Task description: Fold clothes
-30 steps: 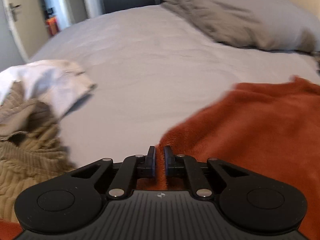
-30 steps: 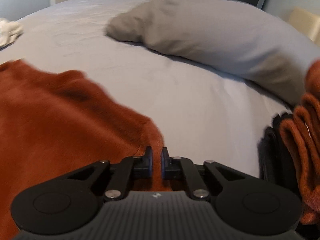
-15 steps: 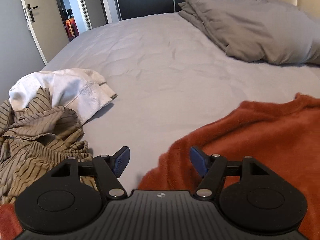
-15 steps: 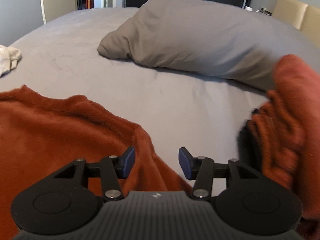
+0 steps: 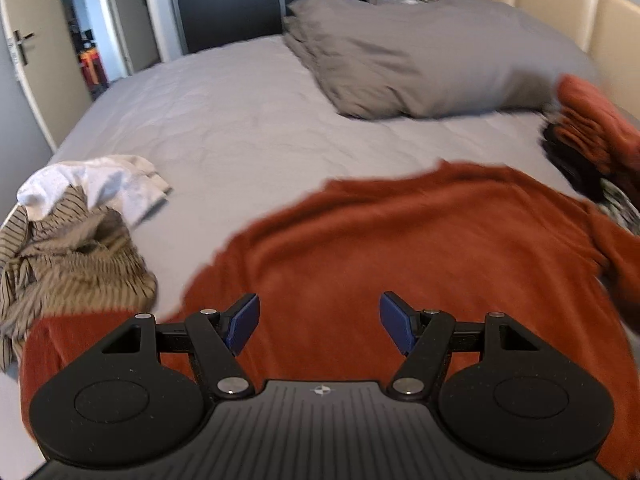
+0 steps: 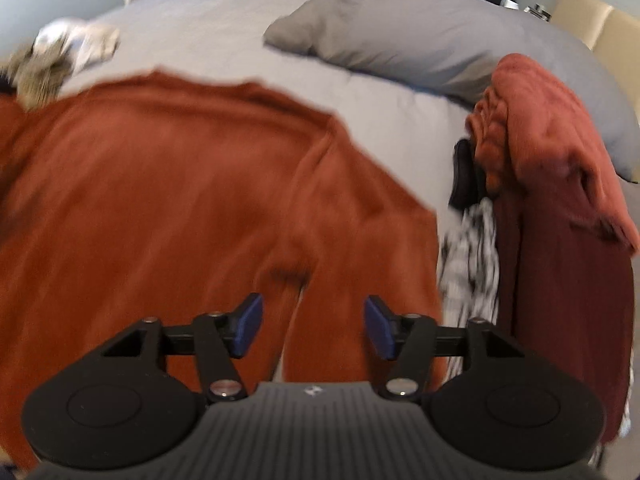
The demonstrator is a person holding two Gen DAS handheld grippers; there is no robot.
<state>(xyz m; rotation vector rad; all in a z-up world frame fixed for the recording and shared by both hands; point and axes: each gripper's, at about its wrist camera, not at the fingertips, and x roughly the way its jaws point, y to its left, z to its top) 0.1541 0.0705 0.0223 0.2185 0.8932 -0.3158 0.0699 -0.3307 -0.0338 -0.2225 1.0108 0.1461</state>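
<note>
rust sweater (image 5: 400, 248) flat on bed (image 5: 240, 120) | right hand-held gripper (image 6: 313, 326) opening, seemingly empty

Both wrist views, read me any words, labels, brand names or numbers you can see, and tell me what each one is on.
No readable text in either view.
Left gripper: a small round emblem on its body, no letters legible.
Right gripper: a small mark on its body, too blurred to read.
Rust sweater, pillows, clothes pile: no label or print shows.

Grey pillows (image 5: 420, 56) lie on the grey bed (image 5: 240, 120) against a cream headboard (image 5: 560, 4); a door (image 5: 24, 60) stands open.
</note>
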